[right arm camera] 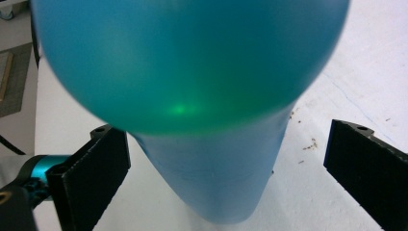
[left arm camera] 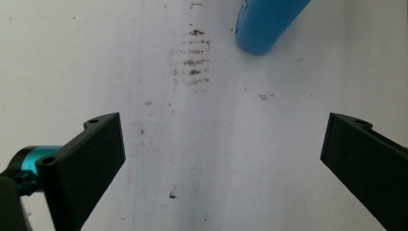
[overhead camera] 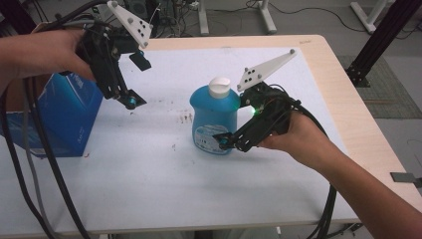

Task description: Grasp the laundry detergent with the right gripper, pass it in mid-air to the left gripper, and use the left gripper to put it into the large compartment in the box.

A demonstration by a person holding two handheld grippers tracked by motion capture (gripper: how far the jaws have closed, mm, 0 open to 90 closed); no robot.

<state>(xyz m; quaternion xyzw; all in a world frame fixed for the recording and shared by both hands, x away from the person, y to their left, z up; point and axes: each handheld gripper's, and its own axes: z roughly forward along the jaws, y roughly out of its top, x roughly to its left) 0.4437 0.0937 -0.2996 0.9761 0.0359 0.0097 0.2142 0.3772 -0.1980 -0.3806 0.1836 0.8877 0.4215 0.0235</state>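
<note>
**Right gripper set around the blue bottle, grasp not yet made**

While the blue plastic bottle with a white cap [overhead camera: 215, 118] stands upright near the middle of the white bench [overhead camera: 149, 184], the right gripper [overhead camera: 226, 142] has its jaws spread on either side of the bottle's lower body. In the right gripper view the bottle [right arm camera: 202, 120] sits between the two black jaws with a gap on each side, so nothing is clamped. The step in hand looks like the approach to a grasp. The next move calls for closing the jaws squarely on the rounded body, low enough that the bottle does not tip or slip. The left gripper [overhead camera: 130, 102], also released and holding nothing, hovers above the bench to the bottle's left, beside a blue cardboard box [overhead camera: 64, 119].
</note>
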